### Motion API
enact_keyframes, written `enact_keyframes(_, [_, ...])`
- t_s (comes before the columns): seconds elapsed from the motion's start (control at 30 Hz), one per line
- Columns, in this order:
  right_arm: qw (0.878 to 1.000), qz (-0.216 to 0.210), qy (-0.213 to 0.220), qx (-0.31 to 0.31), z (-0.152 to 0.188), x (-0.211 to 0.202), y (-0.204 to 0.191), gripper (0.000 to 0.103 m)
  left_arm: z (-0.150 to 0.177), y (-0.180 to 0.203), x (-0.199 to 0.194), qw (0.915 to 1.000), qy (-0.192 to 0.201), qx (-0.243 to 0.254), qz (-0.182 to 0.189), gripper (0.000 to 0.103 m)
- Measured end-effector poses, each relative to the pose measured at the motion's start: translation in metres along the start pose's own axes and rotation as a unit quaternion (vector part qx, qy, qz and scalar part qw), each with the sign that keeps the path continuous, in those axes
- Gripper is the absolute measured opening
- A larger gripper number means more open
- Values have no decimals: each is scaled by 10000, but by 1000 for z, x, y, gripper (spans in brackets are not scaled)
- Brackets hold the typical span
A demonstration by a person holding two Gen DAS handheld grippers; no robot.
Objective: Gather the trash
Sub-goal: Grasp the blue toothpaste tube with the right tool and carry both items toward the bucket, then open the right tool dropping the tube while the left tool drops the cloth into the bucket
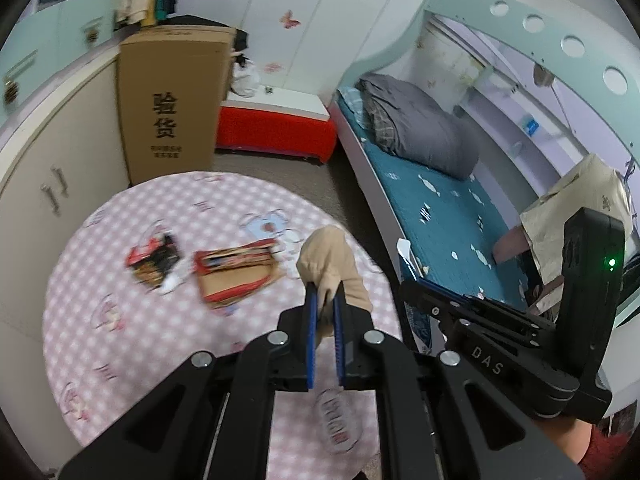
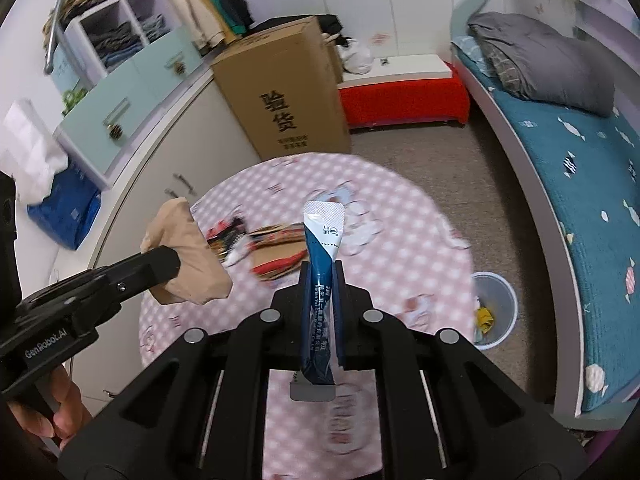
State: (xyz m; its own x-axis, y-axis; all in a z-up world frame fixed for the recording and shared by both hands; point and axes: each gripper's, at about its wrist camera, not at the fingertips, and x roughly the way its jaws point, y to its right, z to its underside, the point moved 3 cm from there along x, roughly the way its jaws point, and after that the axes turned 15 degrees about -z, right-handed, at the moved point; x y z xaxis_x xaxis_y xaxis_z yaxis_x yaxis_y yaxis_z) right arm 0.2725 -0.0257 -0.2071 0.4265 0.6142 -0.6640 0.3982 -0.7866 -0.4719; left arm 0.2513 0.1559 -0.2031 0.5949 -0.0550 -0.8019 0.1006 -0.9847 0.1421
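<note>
My left gripper (image 1: 325, 292) is shut on a crumpled beige paper bag (image 1: 328, 252), held above the round table with the pink checked cloth (image 1: 120, 280). My right gripper (image 2: 322, 270) is shut on a blue and white stick sachet (image 2: 323, 232) that stands up between the pads. In the right wrist view, the left gripper (image 2: 168, 264) with the beige bag (image 2: 188, 256) sits to the left. On the table lie a red and black wrapper (image 1: 154, 260) and a flattened red and brown carton (image 1: 236, 276). A clear plastic bin (image 2: 494, 308) with yellow scraps inside stands on the floor beside the table.
A tall cardboard box (image 1: 172, 100) stands behind the table, next to a red bench (image 1: 276, 128). The bed (image 1: 440, 208) with teal sheet and grey pillow runs along the right. Cream cabinets (image 1: 40, 200) curve along the left. A hand (image 2: 52, 412) grips the left handle.
</note>
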Motion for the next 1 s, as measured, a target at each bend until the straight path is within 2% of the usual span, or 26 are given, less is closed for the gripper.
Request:
enact_keyframes(0.3, [9999, -5, 75, 140, -45, -43, 129, 10, -34, 118, 66, 9992, -357, -161, 37, 7])
enact_keyframes(0.47, [9994, 12, 25, 343, -53, -57, 193, 10, -45, 174, 97, 9986, -528, -64, -5, 7])
enact_keyframes(0.6, [9986, 23, -44, 524, -52, -62, 227, 10, -48, 200, 115, 9977, -673, -59, -31, 7])
enact_keyframes(0.9, [9963, 113, -97, 852, -43, -65, 274, 10, -51, 222, 146, 9947, -1022, -87, -100, 7])
enact_keyframes(0.97, [9956, 85, -103, 929, -42, -63, 281, 13, -51, 228, 149, 9943, -1060, -39, -111, 7])
enact_keyframes(1.0, [9948, 70, -148, 1007, -41, -60, 286, 20, -50, 231, 151, 9940, -1091, -23, -100, 7])
